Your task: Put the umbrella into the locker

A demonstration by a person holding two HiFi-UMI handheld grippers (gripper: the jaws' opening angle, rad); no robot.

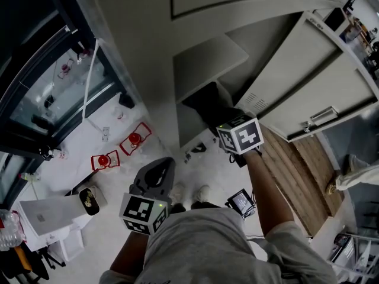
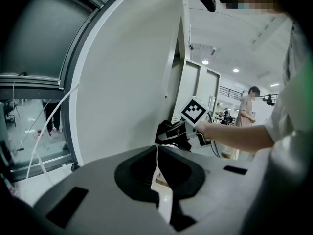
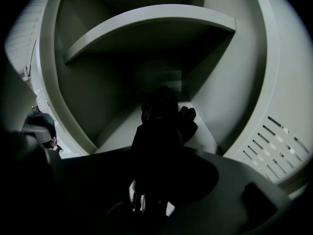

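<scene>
The right gripper (image 3: 150, 199) has its jaws clamped wide on the black folded umbrella (image 3: 160, 126). It sits inside the open locker (image 3: 239, 82) under the shelf (image 3: 146, 18), at 12 o'clock in the head view. The left gripper (image 2: 158, 173), at 7 o'clock, has its jaws together and empty.

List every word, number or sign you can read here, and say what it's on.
No text here can be read.
The left marker cube and right marker cube: black-and-white square patterns only, no letters.
Small mark on the white box: too small to read.
Screen of the small device on the floor: too blurred to read.
</scene>
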